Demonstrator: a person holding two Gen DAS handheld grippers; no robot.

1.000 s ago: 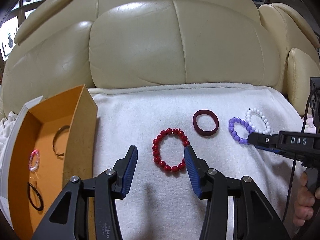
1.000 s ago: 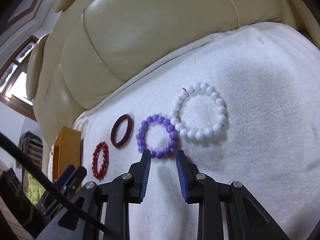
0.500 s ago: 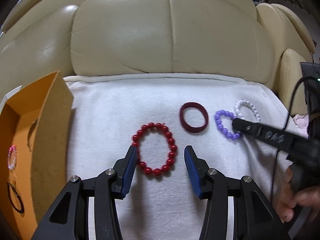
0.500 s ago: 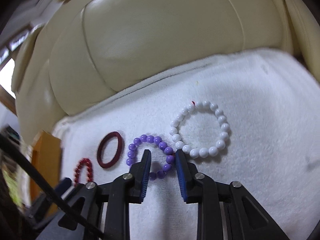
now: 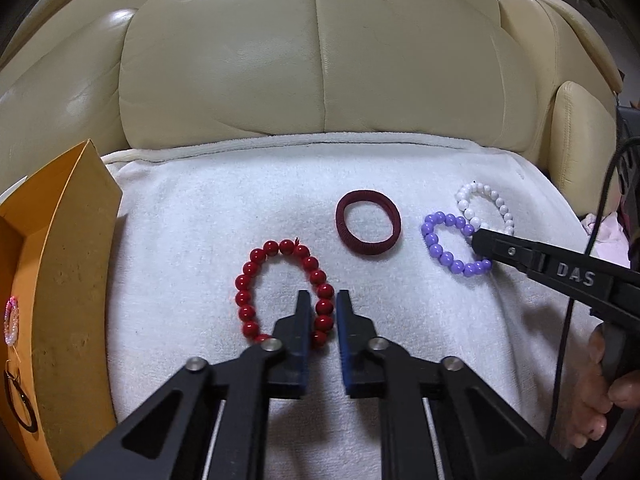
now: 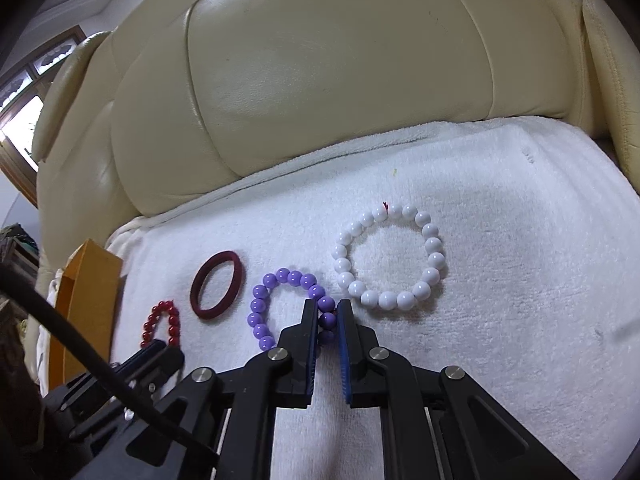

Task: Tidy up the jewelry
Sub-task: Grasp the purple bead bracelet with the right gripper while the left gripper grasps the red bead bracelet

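On the white towel (image 5: 192,240) a red bead bracelet (image 5: 244,300) lies in front of me. My left gripper (image 5: 322,294) is shut on the bracelet's right side, with one finger inside the loop. To the right lies a purple bead bracelet (image 6: 256,308); my right gripper (image 6: 328,304) is closing its jaws on the bracelet's right-hand beads, and the pads touch them. In the left wrist view the right gripper (image 5: 478,242) reaches in from the right onto the purple bracelet (image 5: 434,248). A white bead bracelet (image 6: 434,260) touches the purple one, and a dark red band (image 5: 348,236) lies between red and purple.
An open orange box (image 5: 76,260) stands at the towel's left edge; a pink bracelet (image 5: 10,320) and a dark ring (image 5: 18,404) lie inside. The cream leather sofa back (image 5: 320,60) rises behind. A person's hand (image 5: 596,400) holds the right gripper's handle.
My left gripper sank toward the red bracelet and its jaws shut on the right side. The right gripper's jaws narrowed onto the purple beads.
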